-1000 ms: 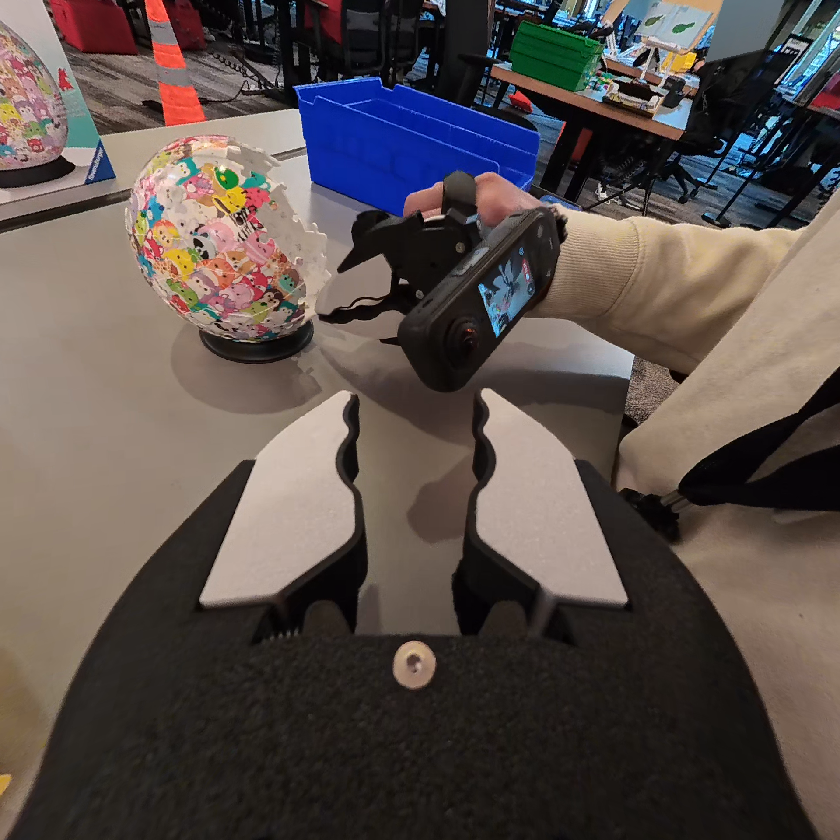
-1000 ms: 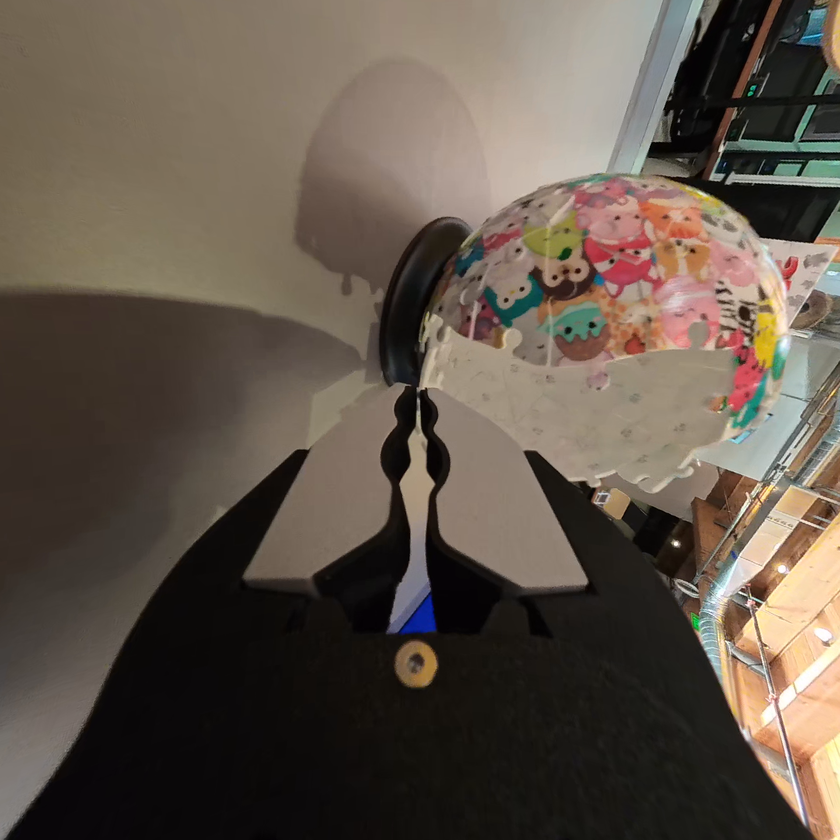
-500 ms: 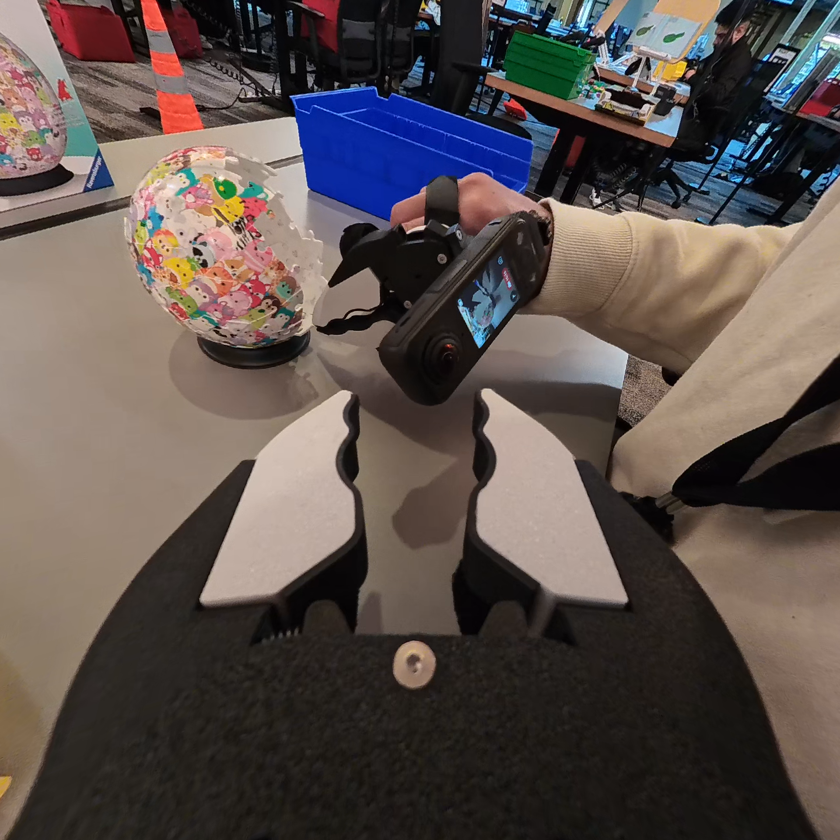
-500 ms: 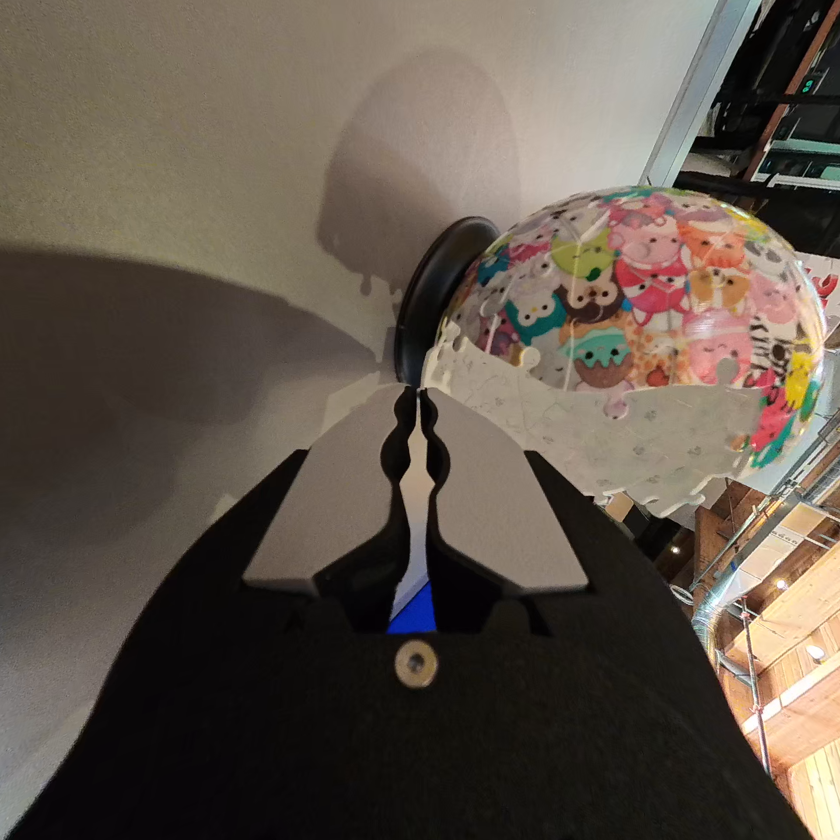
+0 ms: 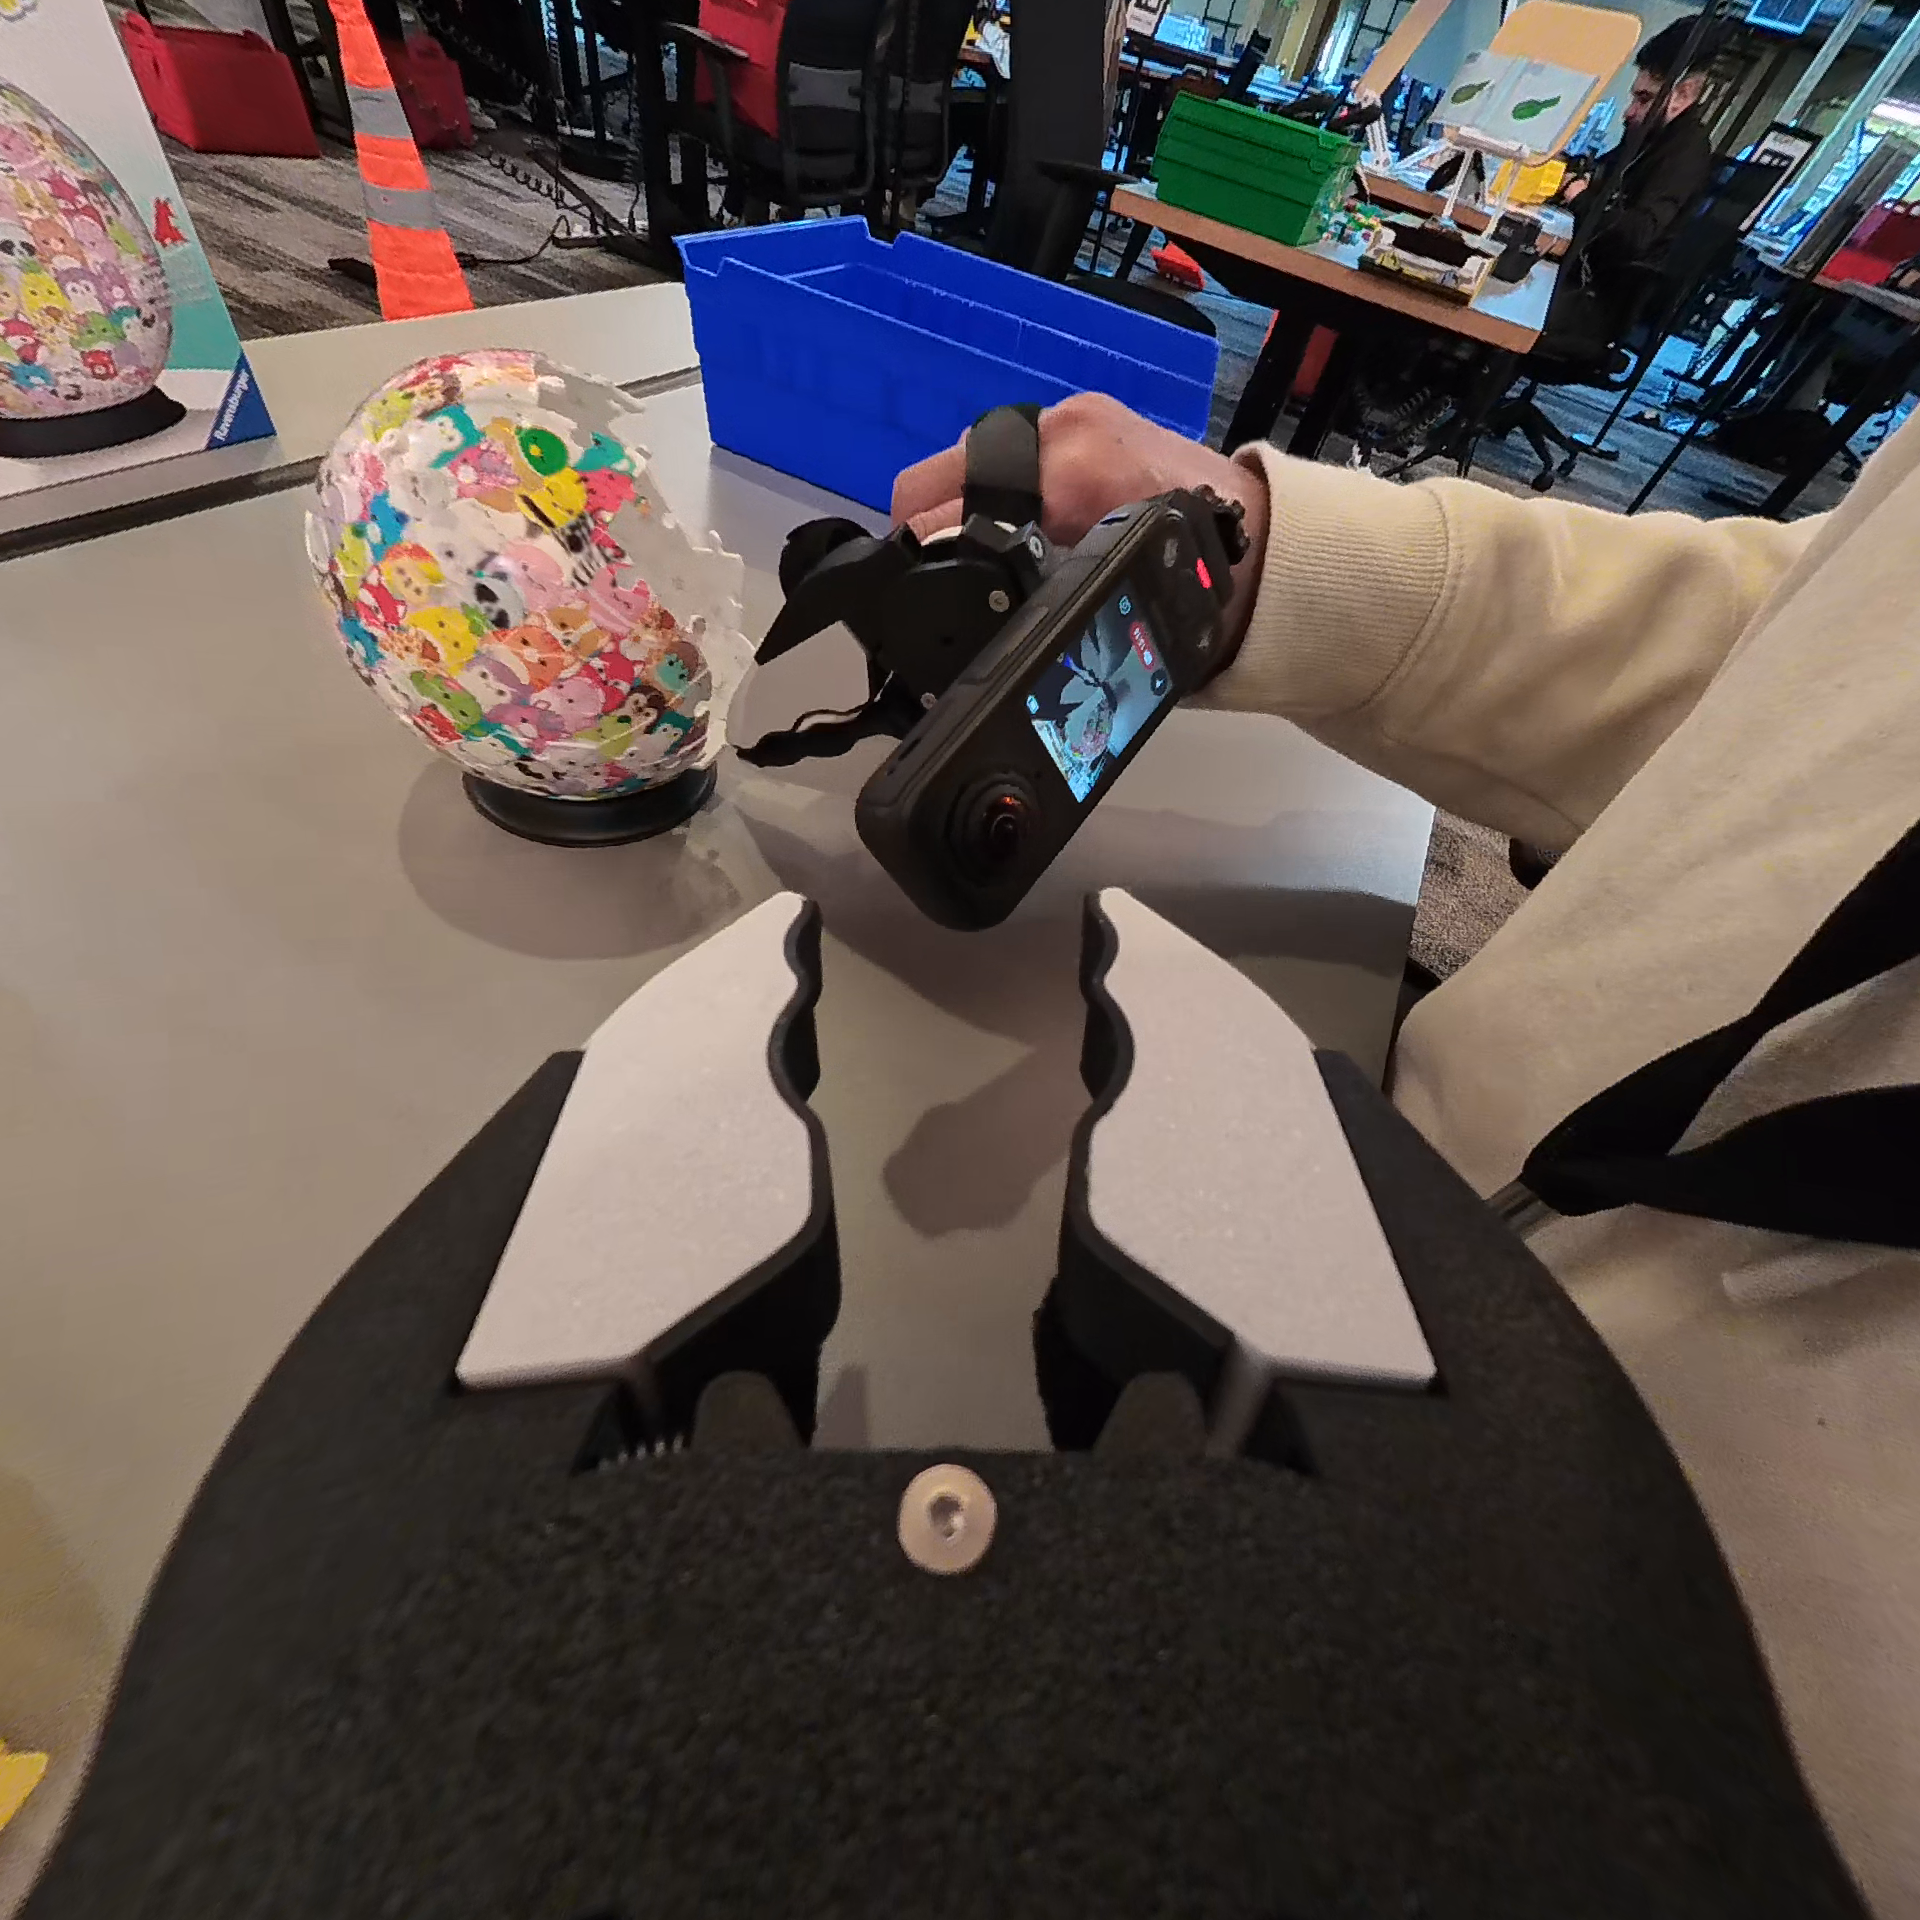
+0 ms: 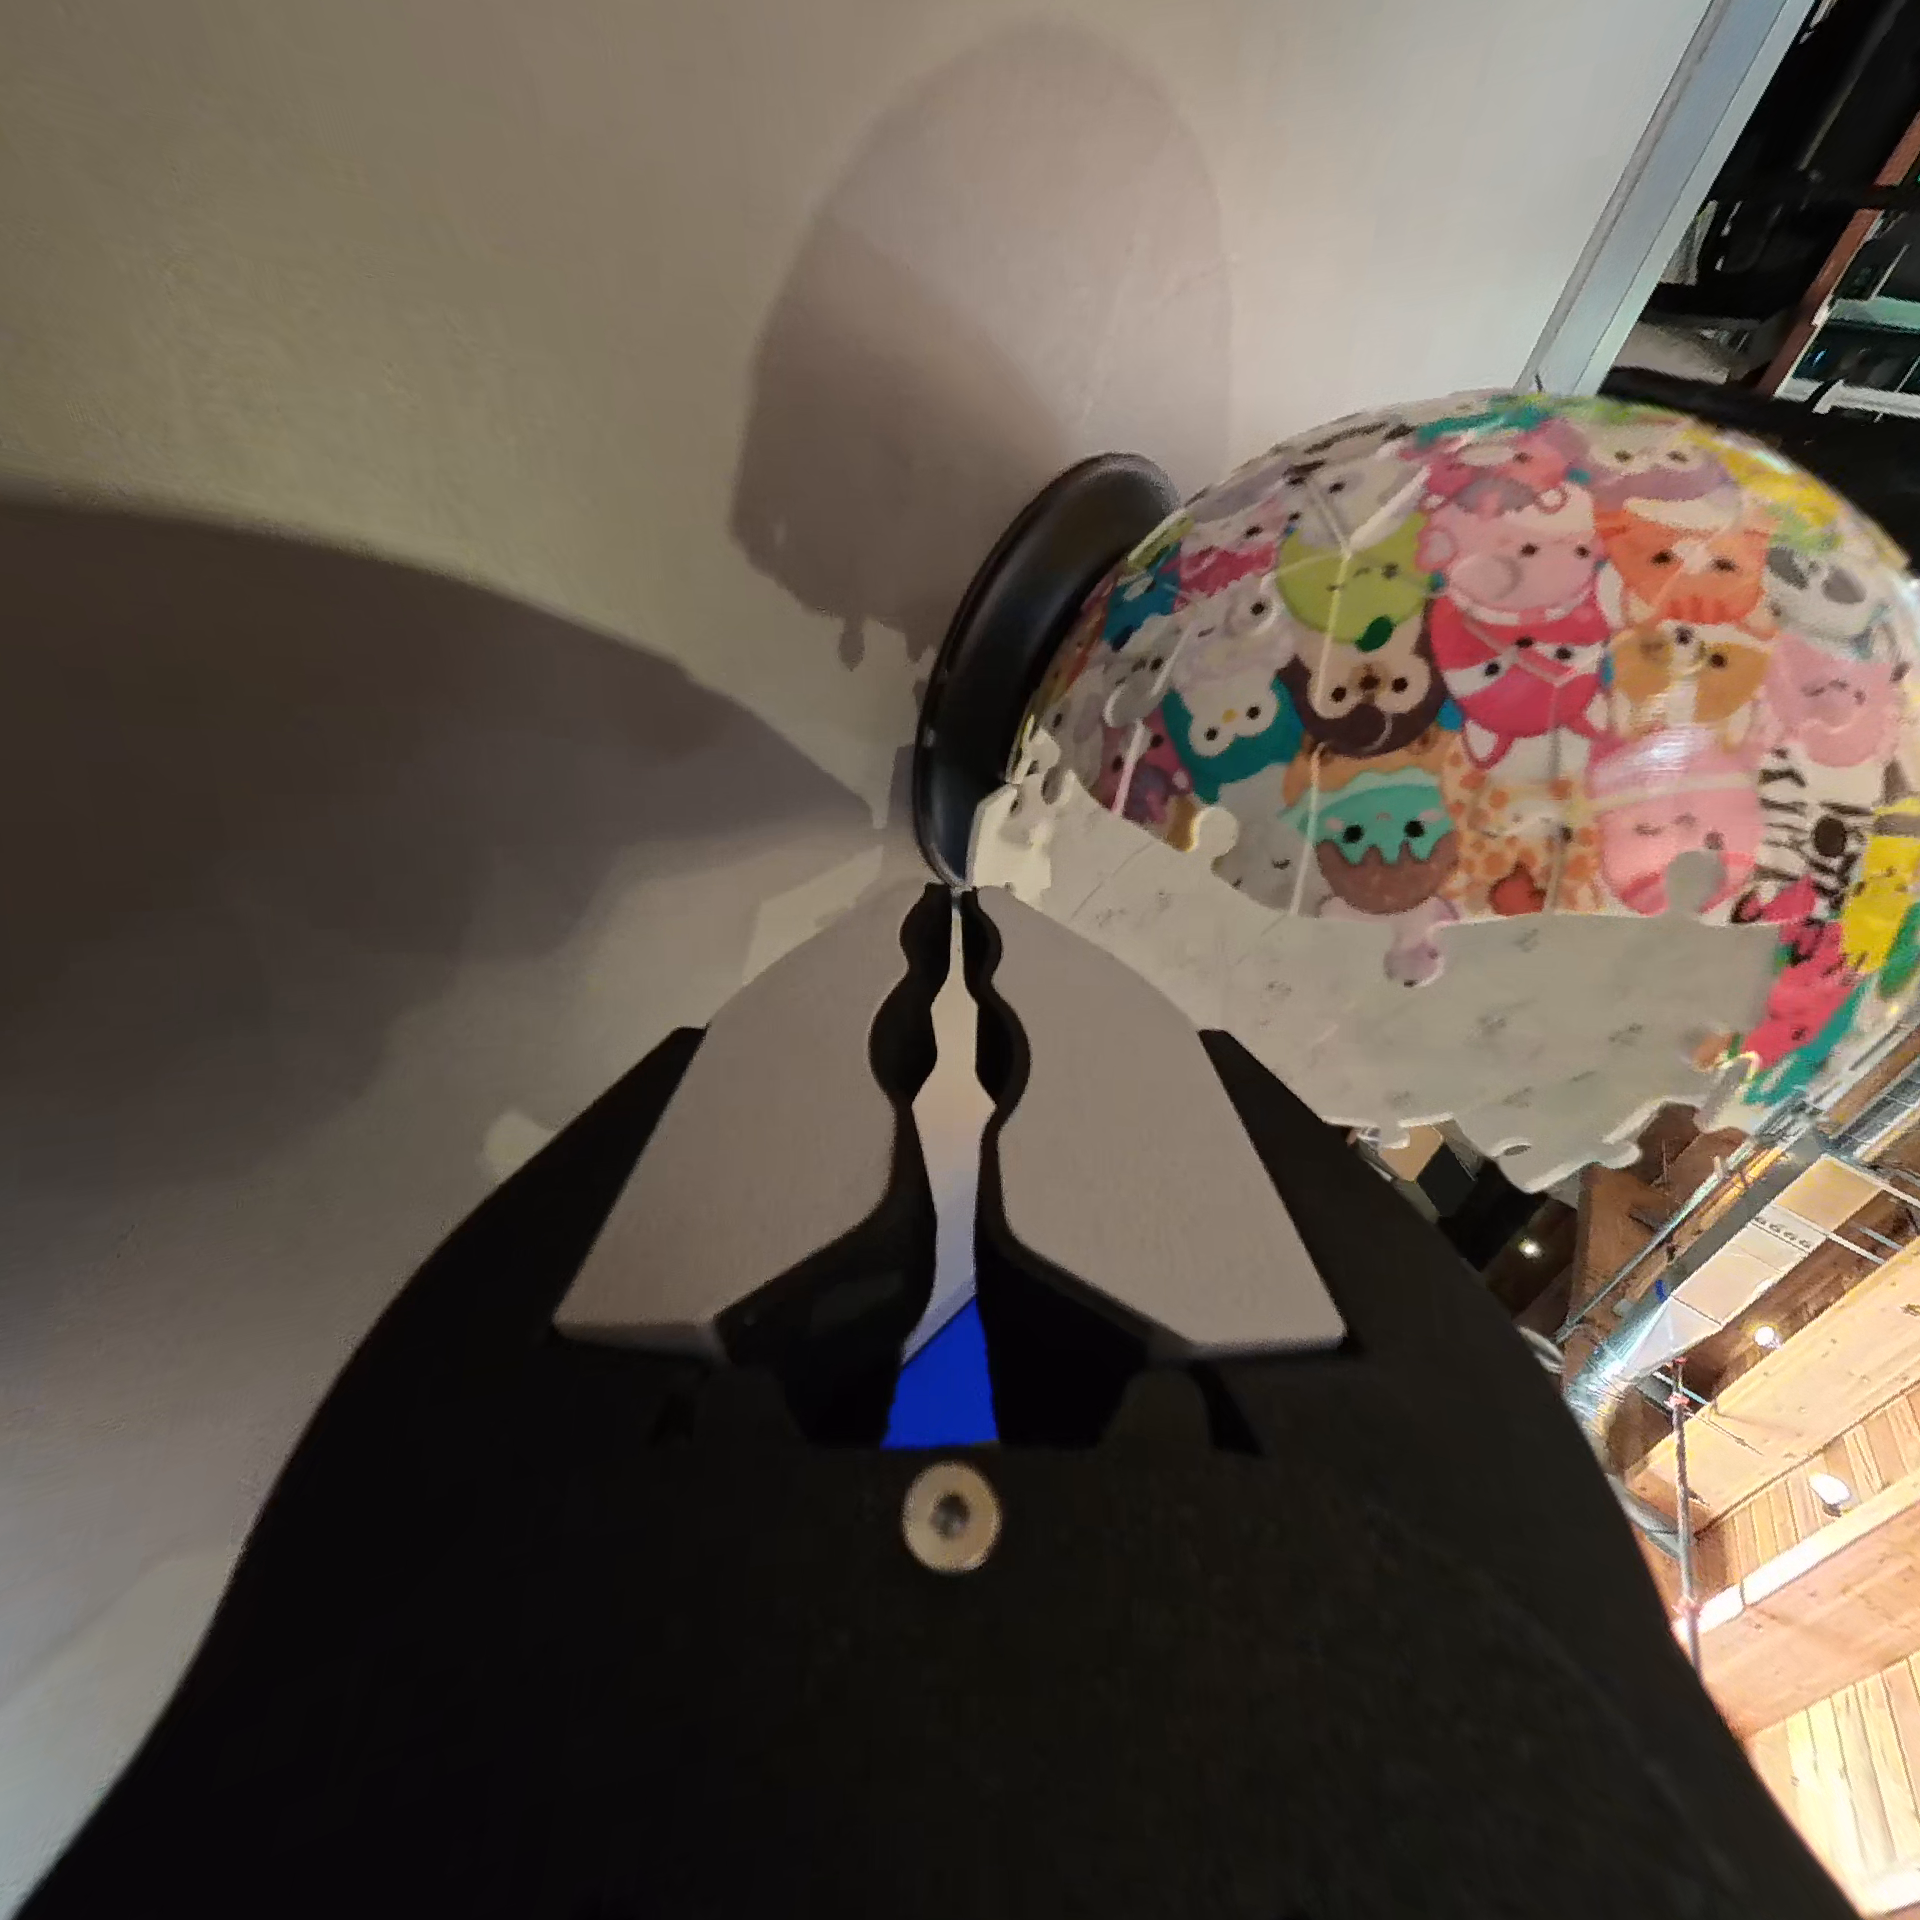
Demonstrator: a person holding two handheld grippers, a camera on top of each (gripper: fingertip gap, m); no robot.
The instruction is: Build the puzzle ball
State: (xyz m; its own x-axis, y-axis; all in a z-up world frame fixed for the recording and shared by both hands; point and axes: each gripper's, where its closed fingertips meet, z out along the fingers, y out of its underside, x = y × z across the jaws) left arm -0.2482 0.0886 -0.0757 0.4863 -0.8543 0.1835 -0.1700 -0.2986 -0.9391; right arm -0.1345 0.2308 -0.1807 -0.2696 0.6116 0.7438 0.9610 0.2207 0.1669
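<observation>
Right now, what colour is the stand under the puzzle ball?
Black; the stand shows best in the left wrist view.

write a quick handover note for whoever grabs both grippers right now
Left gripper: jaws open, empty, hovering over the grey table, back from the work.
Right gripper: jaws nearly closed, rolled on its side, tips right by the ball's black stand. Whether a thin piece sits between them cannot be seen.
Puzzle ball: on its stand, mostly built; a large jagged opening faces the right gripper and shows the white inside.
Blue bin sits behind the ball, the puzzle box at far left.
Left to do: fill the opening with the missing pieces.
</observation>
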